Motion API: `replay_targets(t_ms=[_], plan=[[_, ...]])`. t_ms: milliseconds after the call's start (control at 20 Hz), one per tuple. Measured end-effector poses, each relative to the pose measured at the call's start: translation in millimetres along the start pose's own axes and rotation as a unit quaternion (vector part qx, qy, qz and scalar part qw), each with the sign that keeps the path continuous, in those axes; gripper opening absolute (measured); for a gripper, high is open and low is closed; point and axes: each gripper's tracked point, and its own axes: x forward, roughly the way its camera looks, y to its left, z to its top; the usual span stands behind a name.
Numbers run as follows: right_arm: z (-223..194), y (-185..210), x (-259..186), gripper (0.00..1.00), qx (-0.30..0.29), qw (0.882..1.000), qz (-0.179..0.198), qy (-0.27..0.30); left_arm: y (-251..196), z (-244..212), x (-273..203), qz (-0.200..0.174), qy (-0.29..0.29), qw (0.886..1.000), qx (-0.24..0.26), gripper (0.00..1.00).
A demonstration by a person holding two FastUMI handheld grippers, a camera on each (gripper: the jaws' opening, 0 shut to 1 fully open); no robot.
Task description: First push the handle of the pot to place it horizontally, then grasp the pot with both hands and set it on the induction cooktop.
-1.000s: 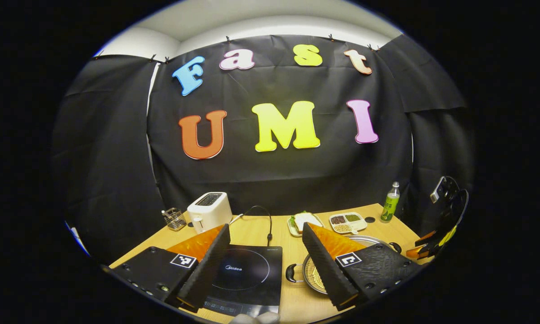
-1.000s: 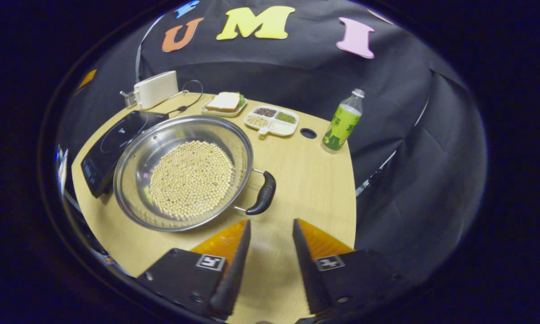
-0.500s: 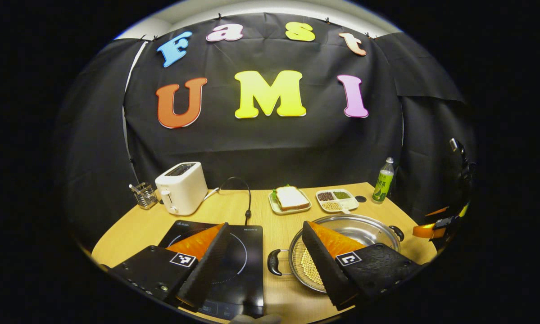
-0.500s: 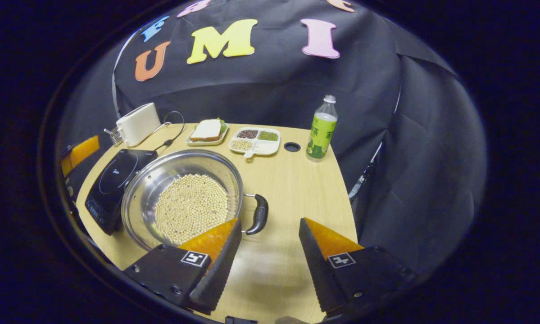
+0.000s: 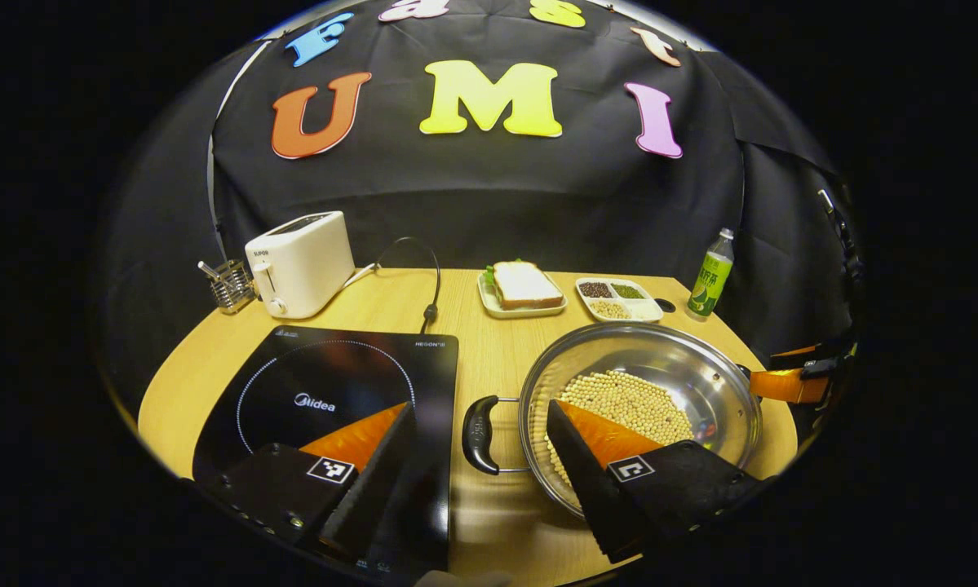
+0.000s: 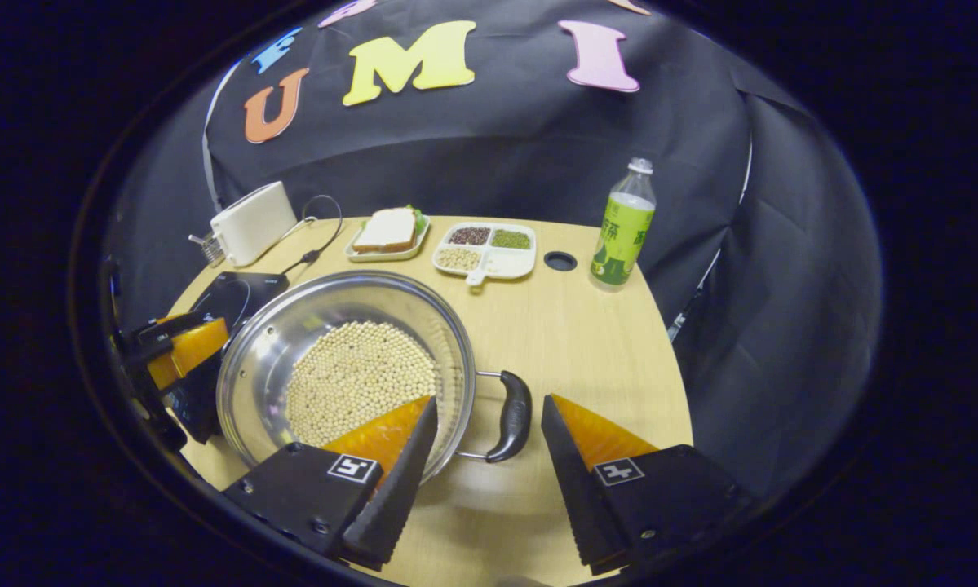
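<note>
On the round wooden table, the induction cooktop lies at 9 o'clock of the steel pot of beans. In the left gripper view, the left gripper is spread wide and grasps nothing, the pot's left handle between its fingers. In the right gripper view, the right gripper is likewise spread, the right handle between its fingers, untouched. The handles lie along 9–3 o'clock.

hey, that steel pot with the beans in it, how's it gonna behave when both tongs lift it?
The pot looks rigid steel, so probably no flexing. Its loose beans will likely slide if it tilts. The wide bowl on two small handles may rock unless lifted evenly.
</note>
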Motion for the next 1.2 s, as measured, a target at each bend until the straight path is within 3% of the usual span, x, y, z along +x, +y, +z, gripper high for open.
replay_targets(t_ms=[50, 300, 600, 1000, 1050, 1200], plan=[[-1.6, 0.0, 3.6, 0.82, 0.000, 1.000, 0.000, 0.003, -2.4, -4.1, 4.5, 0.000, 0.005, 1.000, -0.005, 0.96], [-7.5, -1.6, 16.7, 0.86, 0.005, 1.000, -0.004, 0.020, -11.3, -15.1, 17.2, -0.008, 0.022, 1.000, -0.005, 0.97], [-13.1, -2.2, 26.2, 0.82, 0.010, 0.999, -0.005, 0.038, -20.6, -25.3, 31.3, -0.020, 0.042, 0.999, -0.010, 0.96], [-21.9, -3.7, 38.2, 0.80, 0.016, 0.998, -0.020, 0.062, -20.9, -28.9, 38.4, -0.009, 0.055, 0.998, 0.012, 0.96], [-21.9, -4.7, 39.1, 0.75, 0.017, 0.998, -0.025, 0.063, -17.6, -31.1, 38.9, -0.005, 0.062, 0.998, 0.012, 0.94], [-21.6, -6.3, 40.8, 0.73, 0.013, 0.997, -0.034, 0.068, -15.0, -34.4, 40.7, 0.002, 0.072, 0.997, 0.005, 0.77]])
